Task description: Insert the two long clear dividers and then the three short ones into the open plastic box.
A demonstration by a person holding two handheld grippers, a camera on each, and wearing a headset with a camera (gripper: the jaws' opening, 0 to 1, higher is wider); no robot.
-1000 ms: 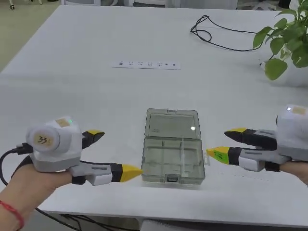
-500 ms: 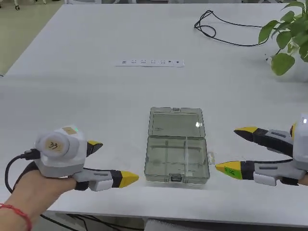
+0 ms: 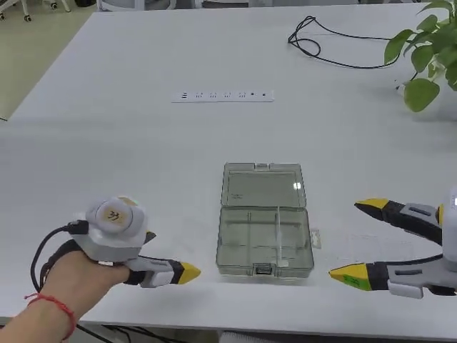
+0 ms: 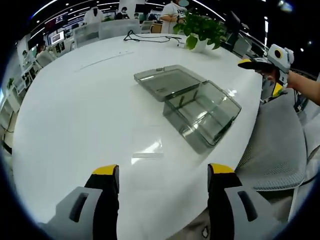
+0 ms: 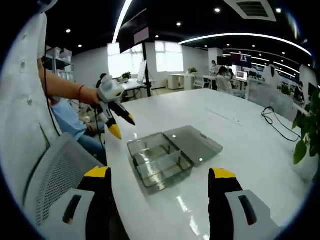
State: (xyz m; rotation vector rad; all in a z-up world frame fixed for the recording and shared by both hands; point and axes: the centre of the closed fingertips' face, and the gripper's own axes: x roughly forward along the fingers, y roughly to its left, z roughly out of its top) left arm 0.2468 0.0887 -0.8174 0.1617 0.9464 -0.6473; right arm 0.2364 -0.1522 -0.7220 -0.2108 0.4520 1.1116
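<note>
The clear plastic box [image 3: 265, 243] lies open near the table's front edge, its lid [image 3: 263, 184] folded flat behind it. Thin clear dividers stand inside the base. My left gripper [image 3: 168, 254] is open, low at the front left, well apart from the box [image 4: 200, 107]. In the left gripper view, a flat clear divider [image 4: 147, 145] lies on the table just beyond my open left gripper [image 4: 162, 170]. My right gripper [image 3: 355, 239] is open to the right of the box, holding nothing. A small clear piece [image 3: 314, 238] lies by the box's right side. The box [image 5: 160, 157] sits ahead of my right gripper [image 5: 159, 173].
A white power strip [image 3: 223, 96] lies across the middle of the table. A black cable [image 3: 321, 50] loops at the back right beside a potted plant [image 3: 428, 57]. A grey mesh chair [image 5: 60, 170] stands at the table's near edge. People sit in the background.
Both grippers have drawn away from the box, outward and toward the front edge. The left one has also rolled, with its round top now facing up. The box has stayed put.
</note>
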